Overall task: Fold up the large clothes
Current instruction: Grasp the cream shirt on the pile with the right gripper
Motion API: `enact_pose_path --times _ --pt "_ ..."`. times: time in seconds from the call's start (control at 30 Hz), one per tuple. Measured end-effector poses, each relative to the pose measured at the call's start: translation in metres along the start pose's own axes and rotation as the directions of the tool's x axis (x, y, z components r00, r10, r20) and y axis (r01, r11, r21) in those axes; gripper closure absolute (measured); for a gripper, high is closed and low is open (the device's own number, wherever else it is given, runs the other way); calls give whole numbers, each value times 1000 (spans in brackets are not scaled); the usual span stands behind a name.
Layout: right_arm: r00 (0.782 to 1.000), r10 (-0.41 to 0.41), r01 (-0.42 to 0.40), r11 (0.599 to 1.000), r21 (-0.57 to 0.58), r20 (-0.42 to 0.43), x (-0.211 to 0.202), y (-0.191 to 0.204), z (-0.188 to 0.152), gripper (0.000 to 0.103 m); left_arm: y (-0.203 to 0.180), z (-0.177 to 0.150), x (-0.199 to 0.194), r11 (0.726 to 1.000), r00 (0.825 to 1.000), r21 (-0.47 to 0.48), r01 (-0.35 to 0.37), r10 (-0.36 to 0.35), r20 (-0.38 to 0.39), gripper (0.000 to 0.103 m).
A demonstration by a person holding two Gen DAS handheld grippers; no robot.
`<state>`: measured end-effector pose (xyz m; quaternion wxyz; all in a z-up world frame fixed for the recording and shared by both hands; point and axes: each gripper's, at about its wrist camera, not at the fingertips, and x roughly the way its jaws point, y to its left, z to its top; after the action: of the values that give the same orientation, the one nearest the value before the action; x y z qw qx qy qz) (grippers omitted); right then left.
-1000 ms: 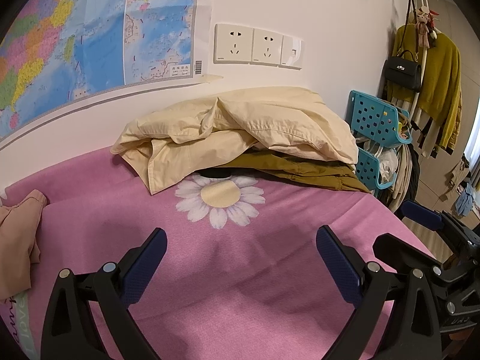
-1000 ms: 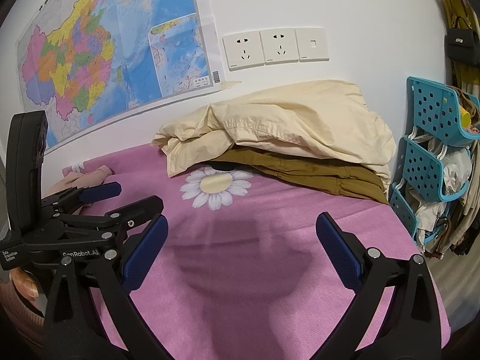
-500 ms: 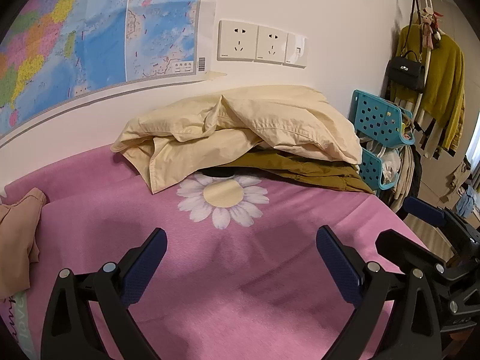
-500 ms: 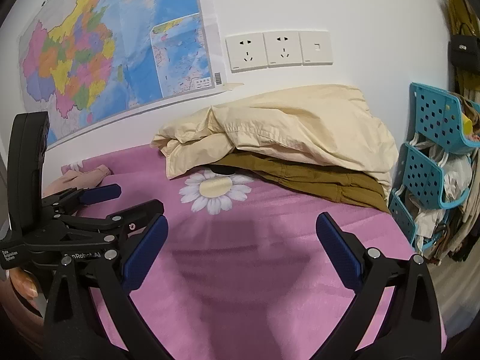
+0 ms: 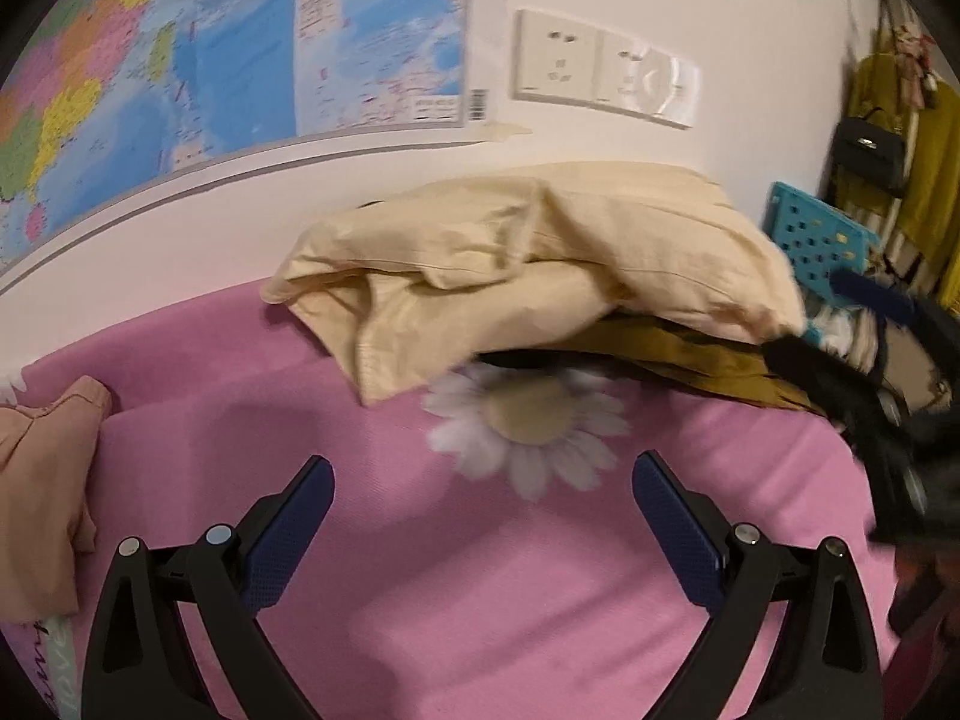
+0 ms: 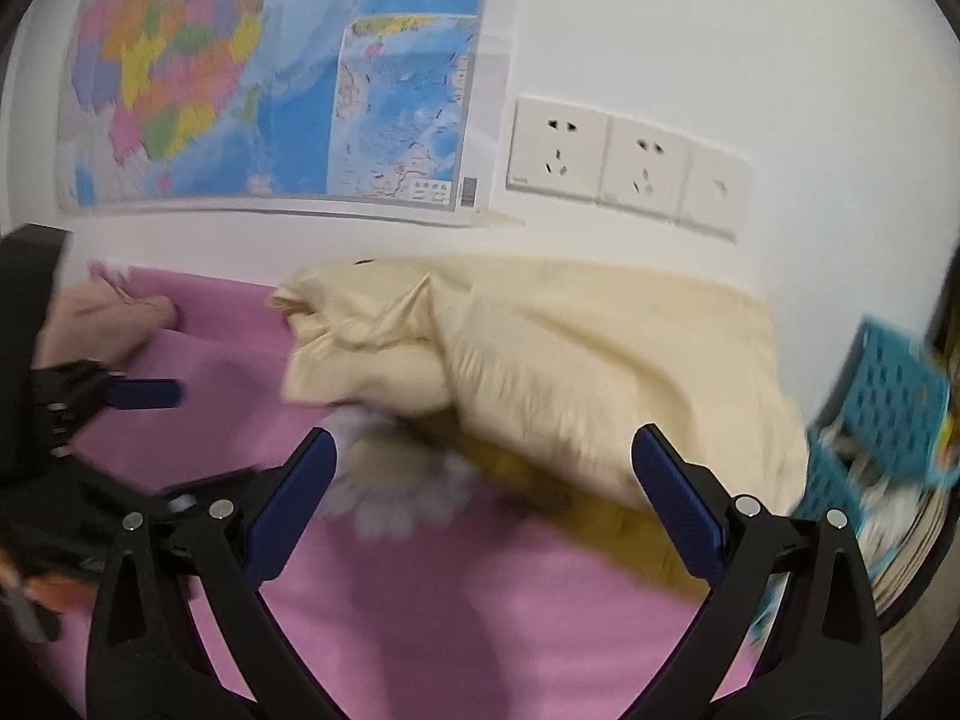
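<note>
Both claws are spread wide and empty: the left claw (image 5: 483, 504) hangs over the pink sheet (image 5: 480, 600), the right claw (image 6: 483, 480) points at the cream garment (image 6: 570, 360), heaped on an olive one (image 5: 690, 360) against the wall. This looks like the reach-in. Next up, probably: pinch a cream edge and drag it onto open bed.

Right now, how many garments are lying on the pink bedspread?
3 visible: a cream garment heaped by the wall, an olive-brown one underneath it, and a peach one at the left edge. More may be hidden under the heap.
</note>
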<state>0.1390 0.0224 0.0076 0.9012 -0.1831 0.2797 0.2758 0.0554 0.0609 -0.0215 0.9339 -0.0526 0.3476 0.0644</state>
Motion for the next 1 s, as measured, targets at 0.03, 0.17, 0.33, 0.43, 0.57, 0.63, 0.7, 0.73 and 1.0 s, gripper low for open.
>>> enact_pose_path --times 0.03,0.17,0.33,0.43,0.57,0.63,0.7,0.73,1.0 --pt "1000 2 -2 999 -37 -8 12 2 7 6 5 3 4 1000 1000 -8 -8 8 -1 7" --pt "997 -10 -1 988 -153 -71 72 11 30 7 26 11 20 998 999 -45 -42 41 -22 7" --pt "986 -69 24 960 -280 -153 125 18 39 42 39 12 30 996 997 -60 -62 60 -43 7" --pt "986 -18 -30 959 -283 -165 115 7 44 85 47 11 35 996 996 -64 -68 65 -53 7" --pt "992 16 -53 950 -308 -124 83 -4 56 77 59 12 42 994 994 -75 -85 80 -69 7" --pt "992 19 -60 939 -338 -124 85 1 55 50 62 12 45 992 994 -81 -93 87 -73 7" --pt "985 24 -93 907 -410 -169 100 16 51 36 68 12 48 991 993 -94 -95 87 -77 7" --pt "984 15 -93 894 -439 -178 107 23 50 36 70 12 49 990 993 -101 -96 89 -78 7" --pt "971 68 -168 876 -453 -230 131 29 63 97 89 6 62 987 989 -117 -106 94 -110 7"
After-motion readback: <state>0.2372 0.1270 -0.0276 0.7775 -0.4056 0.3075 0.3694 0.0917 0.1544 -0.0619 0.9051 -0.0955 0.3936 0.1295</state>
